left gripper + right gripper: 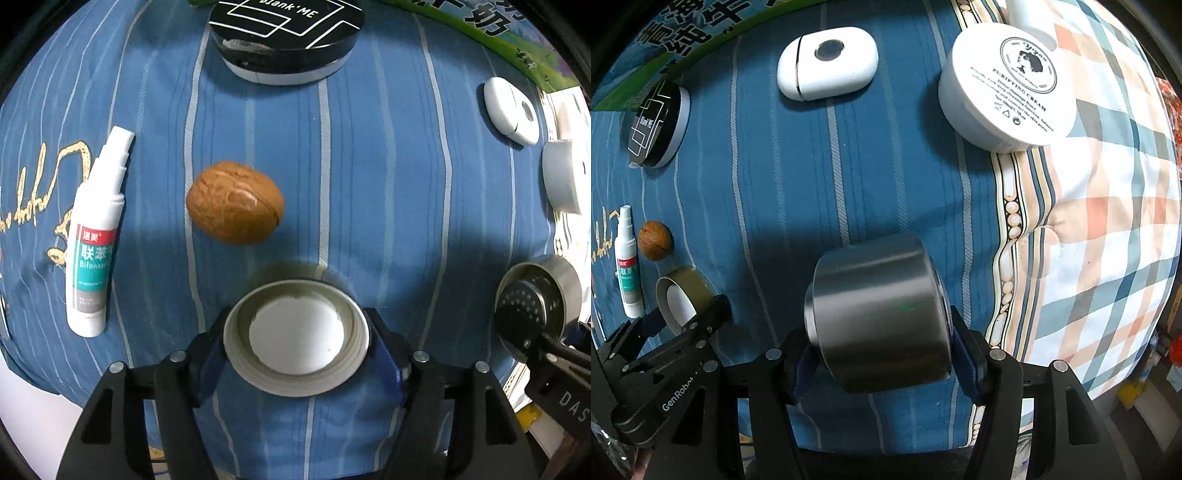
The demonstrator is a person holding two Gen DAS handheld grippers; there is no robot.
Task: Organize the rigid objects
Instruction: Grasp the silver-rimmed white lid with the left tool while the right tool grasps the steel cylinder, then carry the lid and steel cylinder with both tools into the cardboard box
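Note:
A round beige lid [295, 376] lies hollow side up on the blue striped cloth [369, 184]. My left gripper [297, 343] is shut on it, a blue pad against the rim on each side. The right wrist view shows the same lid [674, 295] in the left gripper [685, 314]. My right gripper [881, 343] is shut on a steel cylinder [879, 310], held on its side above the cloth. The left wrist view shows that cylinder [535, 306] with a perforated inside. A walnut [234, 202] lies just beyond the lid.
A white spray bottle [98, 236] lies left of the walnut. At the back are a black round case [286, 33], a white oval case [827, 62] and a white cream jar [1008, 88]. A green carton [683, 33] borders the far edge. A plaid quilt [1108, 221] lies right.

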